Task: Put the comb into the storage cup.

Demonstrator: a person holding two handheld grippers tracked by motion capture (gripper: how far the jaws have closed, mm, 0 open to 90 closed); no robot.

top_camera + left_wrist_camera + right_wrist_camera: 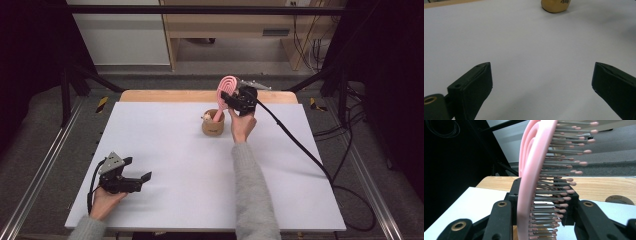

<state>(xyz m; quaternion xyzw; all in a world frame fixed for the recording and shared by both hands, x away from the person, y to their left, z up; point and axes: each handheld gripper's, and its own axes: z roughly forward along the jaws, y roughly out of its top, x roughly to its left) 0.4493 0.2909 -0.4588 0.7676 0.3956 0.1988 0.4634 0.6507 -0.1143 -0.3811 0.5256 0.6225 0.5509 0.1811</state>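
Right tool [234, 98] pinches the pink hairbrush [227, 90], its handle slanting down into the brown cup [213, 126] just below. Left tool [141, 175] rests spread, well apart.

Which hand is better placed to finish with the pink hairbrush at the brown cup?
Right. The right gripper is shut on the pink plastic hairbrush, whose handle already reaches into the round brown cup. The left gripper rests open near the table's front left, far from the cup.
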